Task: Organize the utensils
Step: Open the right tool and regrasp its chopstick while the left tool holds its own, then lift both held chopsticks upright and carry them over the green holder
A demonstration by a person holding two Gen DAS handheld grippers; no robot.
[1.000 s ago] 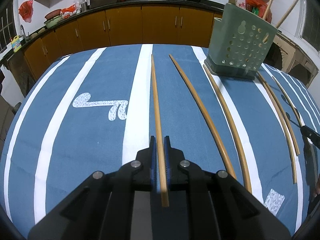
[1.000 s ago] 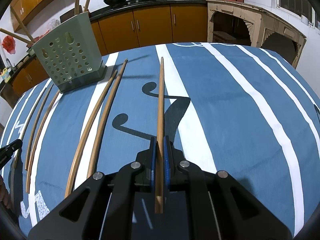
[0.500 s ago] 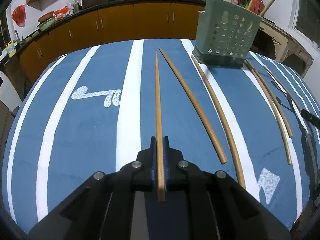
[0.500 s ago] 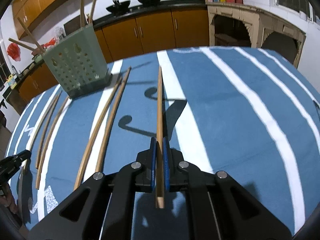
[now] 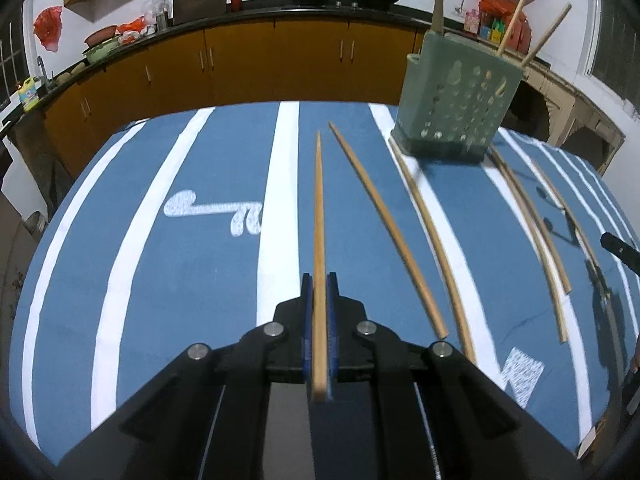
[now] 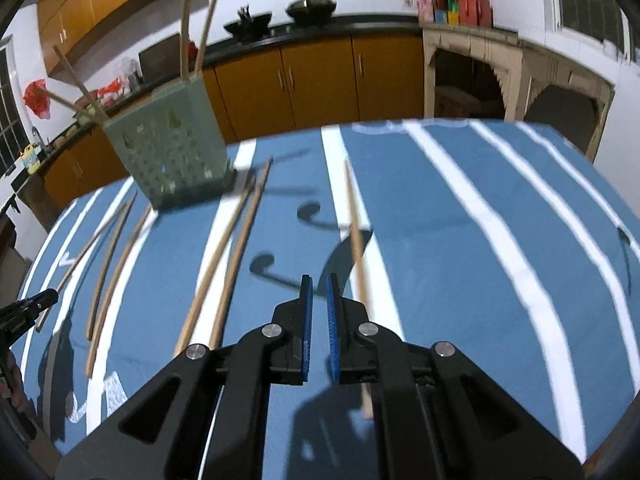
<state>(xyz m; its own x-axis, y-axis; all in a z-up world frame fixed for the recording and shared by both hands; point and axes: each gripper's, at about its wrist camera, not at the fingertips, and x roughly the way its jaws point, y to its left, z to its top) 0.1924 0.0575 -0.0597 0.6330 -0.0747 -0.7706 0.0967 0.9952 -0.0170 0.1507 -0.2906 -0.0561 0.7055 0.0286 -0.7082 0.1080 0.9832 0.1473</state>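
Note:
My left gripper point(image 5: 319, 280) is shut on a wooden chopstick point(image 5: 319, 200), which points forward above the blue striped cloth point(image 5: 200, 280). My right gripper point(image 6: 319, 284) has its blue pads close together with nothing between them. A blurred chopstick point(image 6: 356, 232) runs just right of its right finger and passes under it. The green perforated holder point(image 5: 456, 96) stands at the far side with several chopsticks sticking out of it; in the right wrist view the holder point(image 6: 168, 160) is at the upper left.
Several loose chopsticks point(image 5: 432, 232) lie on the cloth between the two grippers. The right gripper's tip point(image 5: 618, 246) shows at the right edge, the left gripper's tip point(image 6: 24, 312) at the left edge. Kitchen cabinets point(image 5: 240, 64) stand behind the table.
The left gripper has lifted slightly with its chopstick. The chopstick that sat between the right gripper's pads is now out of them, lying to the right of the right finger.

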